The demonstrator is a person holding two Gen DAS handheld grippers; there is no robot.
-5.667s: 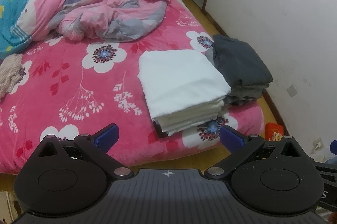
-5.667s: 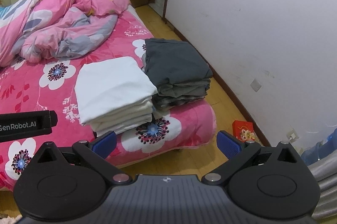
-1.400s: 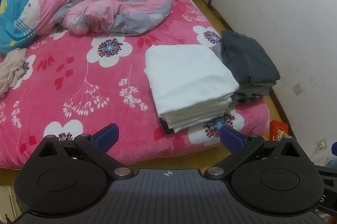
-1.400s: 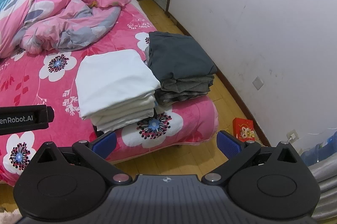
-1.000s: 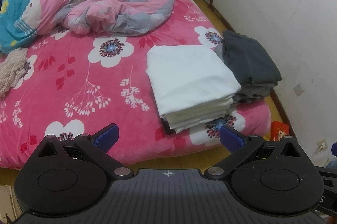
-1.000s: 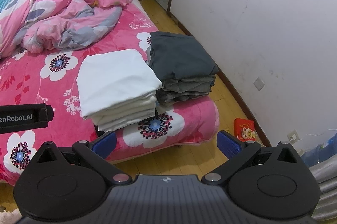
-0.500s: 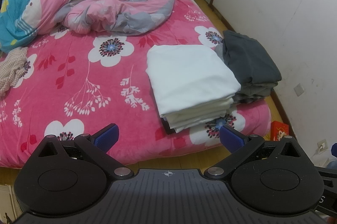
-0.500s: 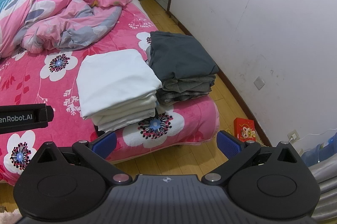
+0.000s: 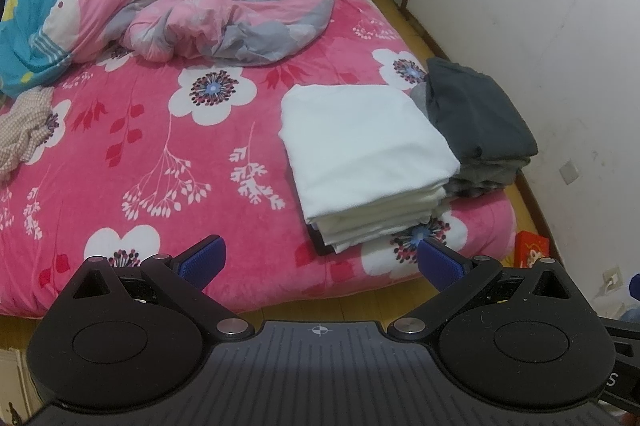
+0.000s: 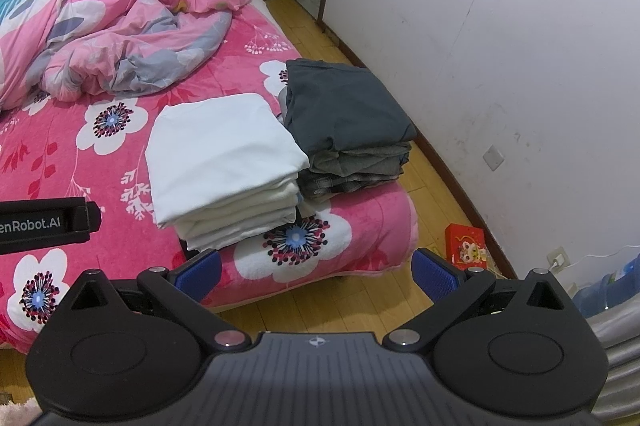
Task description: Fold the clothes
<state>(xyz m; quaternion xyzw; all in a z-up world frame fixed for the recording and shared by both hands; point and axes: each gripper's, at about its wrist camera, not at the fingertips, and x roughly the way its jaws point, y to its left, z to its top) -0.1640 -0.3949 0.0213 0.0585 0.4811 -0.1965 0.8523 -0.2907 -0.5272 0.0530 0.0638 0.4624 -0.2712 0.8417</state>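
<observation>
Left wrist view: the left tool hangs with fingers wide apart and empty, short of the bed. A white stack touches a grey stack near the bed's corner.

Right wrist view: the right tool is likewise spread and empty, with the white stack and grey stack ahead.

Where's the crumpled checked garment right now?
Left wrist view only: the checked garment lies at the bed's far left edge, below the blue bedding.
</observation>
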